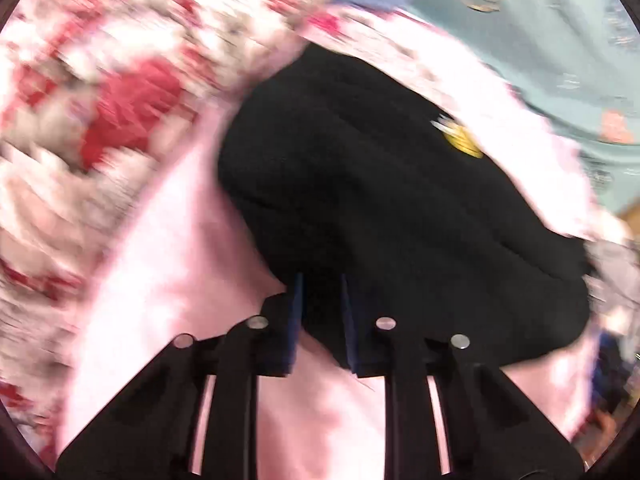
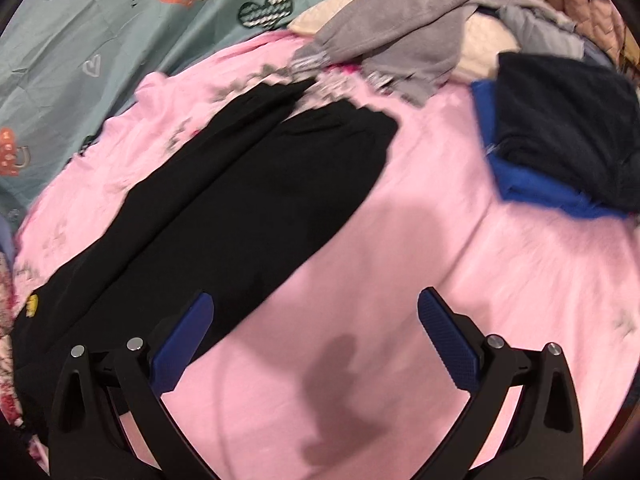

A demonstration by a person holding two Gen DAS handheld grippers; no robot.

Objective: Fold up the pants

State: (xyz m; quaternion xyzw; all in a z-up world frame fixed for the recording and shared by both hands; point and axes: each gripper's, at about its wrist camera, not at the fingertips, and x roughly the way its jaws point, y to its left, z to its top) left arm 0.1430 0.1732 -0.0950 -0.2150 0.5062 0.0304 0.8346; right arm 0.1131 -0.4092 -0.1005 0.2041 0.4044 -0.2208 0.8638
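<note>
Left wrist: left gripper (image 1: 322, 300) pinches the black pants (image 1: 380, 184) edge; right gripper (image 2: 316, 320) gapes over bare pink sheet (image 2: 400, 260).

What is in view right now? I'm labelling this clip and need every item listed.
pants: one, black, laid lengthwise on the pink sheet
yellow badge: one, on the pants
pink sheet: one, under the pants
teal heart-print cloth: one, beyond the sheet
grey garment: one, far edge
dark garment on blue cloth: one stack, far right
left gripper: shut on pants
right gripper: open, above sheet
</note>
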